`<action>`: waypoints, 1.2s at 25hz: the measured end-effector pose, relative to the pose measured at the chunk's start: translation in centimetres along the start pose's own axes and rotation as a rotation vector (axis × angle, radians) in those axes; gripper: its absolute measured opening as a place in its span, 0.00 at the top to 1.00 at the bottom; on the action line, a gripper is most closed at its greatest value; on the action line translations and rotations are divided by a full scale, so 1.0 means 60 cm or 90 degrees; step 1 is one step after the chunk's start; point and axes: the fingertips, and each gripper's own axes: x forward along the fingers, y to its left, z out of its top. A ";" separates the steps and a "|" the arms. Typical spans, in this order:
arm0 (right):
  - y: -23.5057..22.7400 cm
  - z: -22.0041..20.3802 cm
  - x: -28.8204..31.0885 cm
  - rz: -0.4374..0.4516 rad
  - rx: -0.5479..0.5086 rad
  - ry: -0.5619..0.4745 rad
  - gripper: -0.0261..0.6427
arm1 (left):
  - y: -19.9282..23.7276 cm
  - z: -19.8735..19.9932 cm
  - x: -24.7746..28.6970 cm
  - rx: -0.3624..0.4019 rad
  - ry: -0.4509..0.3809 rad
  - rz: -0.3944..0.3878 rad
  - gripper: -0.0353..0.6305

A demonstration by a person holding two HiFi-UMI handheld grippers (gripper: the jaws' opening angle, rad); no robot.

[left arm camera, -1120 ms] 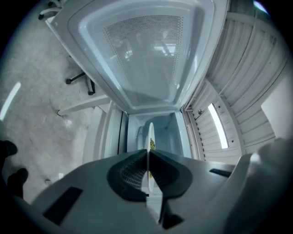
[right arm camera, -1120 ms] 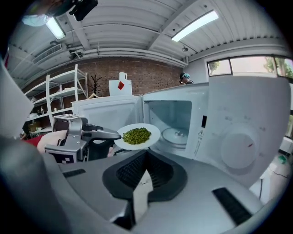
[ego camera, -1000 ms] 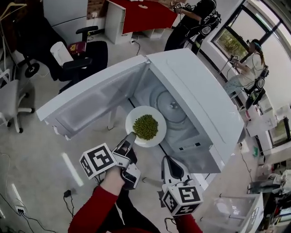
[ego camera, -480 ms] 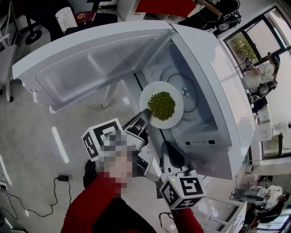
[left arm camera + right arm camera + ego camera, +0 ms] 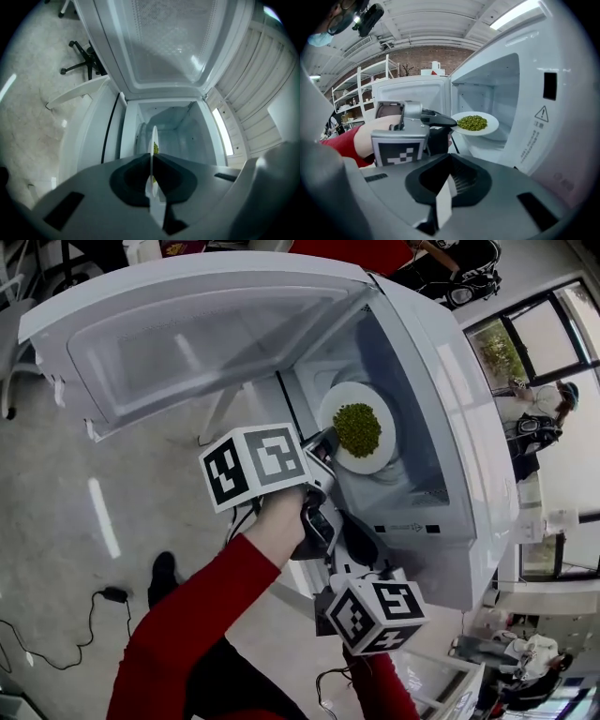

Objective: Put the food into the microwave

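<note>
Inside the open microwave (image 5: 457,451), the plate (image 5: 341,399) of green food (image 5: 357,429) hangs, apparently not yet set down, its rim pinched in the left gripper's (image 5: 325,441) jaws. Lowering and releasing remain. Outside, the right gripper's (image 5: 353,538) jaws are closed on nothing.

Red sleeves (image 5: 192,620), grey tools (image 5: 326,440), black-marked white cubes (image 5: 255,465)

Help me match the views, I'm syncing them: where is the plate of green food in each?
Head view: plate upper right of centre.
Left gripper view: plate edge-on at centre, clamped between the jaws.
Right gripper view: plate just right of centre.
Shared landmark: the open microwave door.
</note>
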 end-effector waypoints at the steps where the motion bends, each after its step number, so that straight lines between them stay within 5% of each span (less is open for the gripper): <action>1: -0.002 0.003 0.000 0.001 -0.003 0.001 0.94 | 0.002 -0.001 0.010 0.000 0.001 0.008 0.91; 30: -0.016 0.024 0.045 0.009 0.036 0.098 0.94 | -0.024 0.013 0.137 0.116 0.134 0.063 0.91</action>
